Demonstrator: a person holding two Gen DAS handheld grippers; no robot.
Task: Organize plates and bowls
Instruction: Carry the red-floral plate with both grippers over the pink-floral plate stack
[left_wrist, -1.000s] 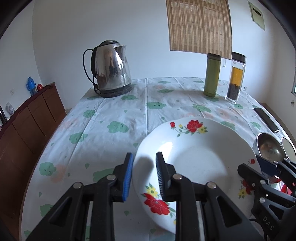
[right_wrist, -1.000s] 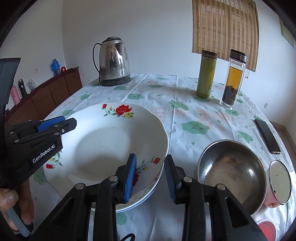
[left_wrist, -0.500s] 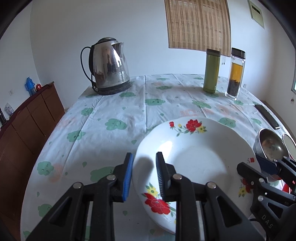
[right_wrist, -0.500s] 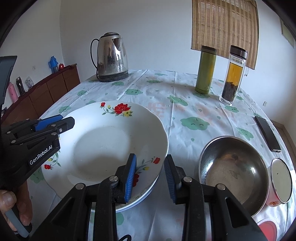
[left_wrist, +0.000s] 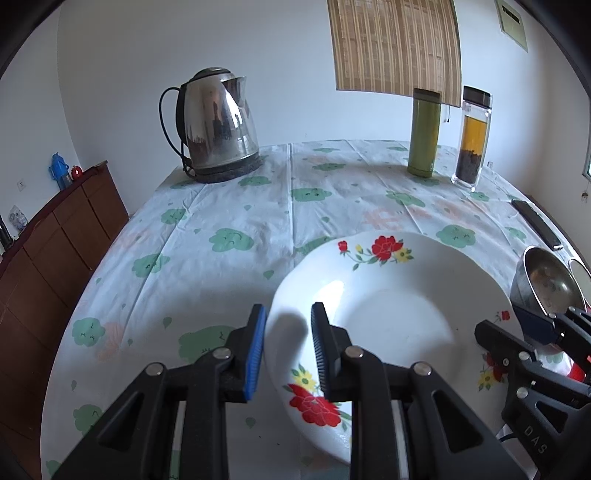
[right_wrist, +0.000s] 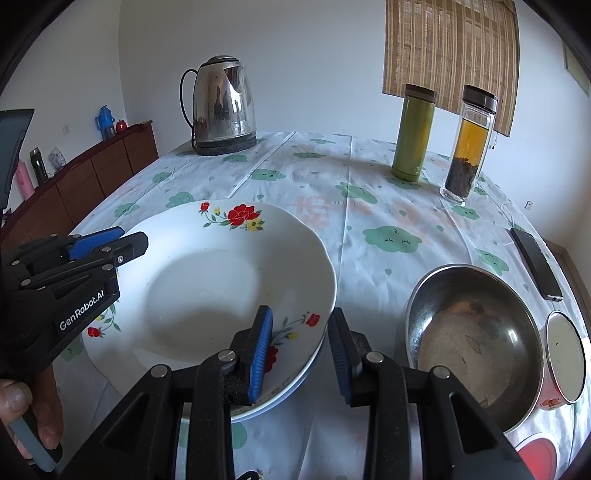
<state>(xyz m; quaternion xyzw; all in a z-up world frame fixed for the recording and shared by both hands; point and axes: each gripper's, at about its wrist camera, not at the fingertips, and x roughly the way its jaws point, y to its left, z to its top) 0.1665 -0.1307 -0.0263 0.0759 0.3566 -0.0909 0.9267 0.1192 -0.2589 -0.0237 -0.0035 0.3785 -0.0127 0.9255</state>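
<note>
A white deep plate with red flowers (left_wrist: 399, 317) (right_wrist: 207, 288) rests on a second plate whose bluish rim (right_wrist: 295, 386) shows underneath. My left gripper (left_wrist: 288, 332) (right_wrist: 129, 238) is shut on its left rim, blue pad outside and black pad inside. At the near right rim my right gripper (right_wrist: 301, 343) (left_wrist: 498, 321) clamps both rims. One pad is in the plate's well and the other outside. A steel bowl (right_wrist: 472, 339) (left_wrist: 546, 280) stands empty just right of the plates.
A lidded red-and-white mug (right_wrist: 565, 354) touches the bowl's right side. A phone (right_wrist: 535, 264) lies near the right edge. At the far side stand a kettle (right_wrist: 223, 107), a green flask (right_wrist: 412, 133) and a tea bottle (right_wrist: 467, 147). A wooden cabinet (left_wrist: 62, 236) runs along the left.
Both grippers keep the same hold on the plate's rim. Only a slight drift of the views shows.
</note>
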